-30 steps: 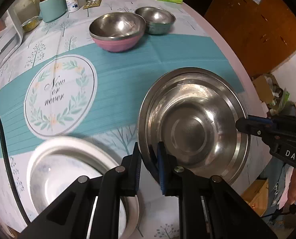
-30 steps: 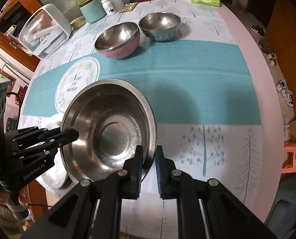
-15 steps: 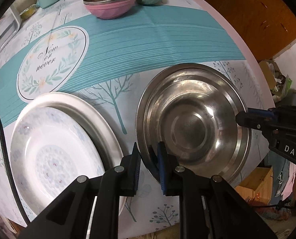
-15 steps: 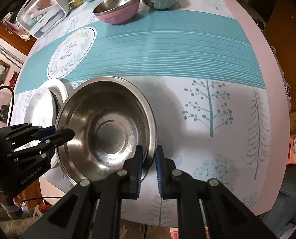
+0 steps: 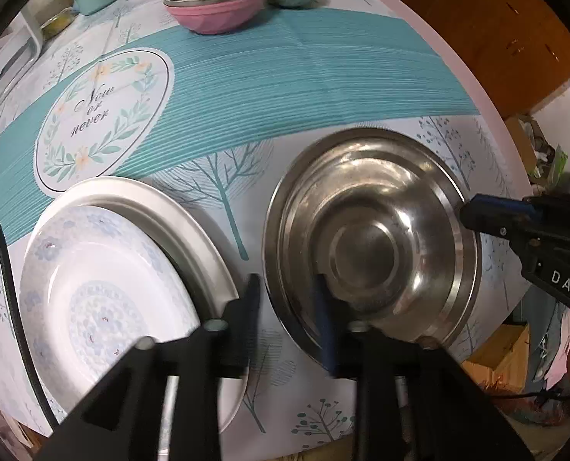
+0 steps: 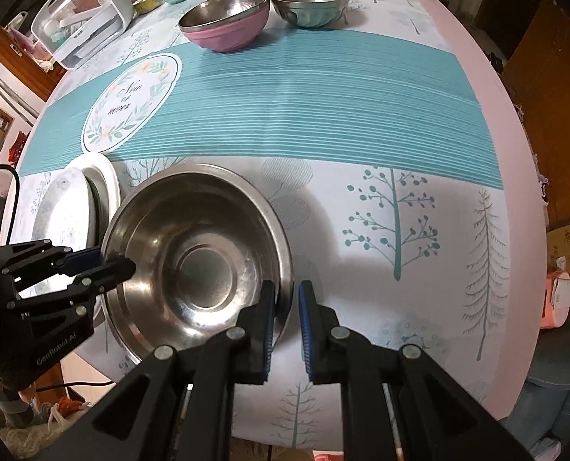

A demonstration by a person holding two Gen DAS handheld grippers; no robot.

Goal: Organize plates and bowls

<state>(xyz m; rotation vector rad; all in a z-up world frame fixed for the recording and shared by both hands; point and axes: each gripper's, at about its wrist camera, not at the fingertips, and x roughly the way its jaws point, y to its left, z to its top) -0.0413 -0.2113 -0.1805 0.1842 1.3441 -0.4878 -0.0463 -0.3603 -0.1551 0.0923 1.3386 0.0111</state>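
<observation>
On the tabletop (image 6: pixel 323 123) the steel plate (image 5: pixel 365 238) has been set down just beside the stacked white plates (image 5: pixel 104 299), so the placing step looks nearly done. The left tool (image 5: pixel 285 307), aimed steeply down, is opening its jaws off the plate's near rim, while the right tool (image 6: pixel 287 307) pinches the opposite rim. Next, I judge, the right must release and both lift clear.

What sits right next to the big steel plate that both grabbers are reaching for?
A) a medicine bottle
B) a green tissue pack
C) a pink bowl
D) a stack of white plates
D: the white plates lie just beside the steel plate near the table's front edge, while the pink bowl stands far across the table.
</observation>
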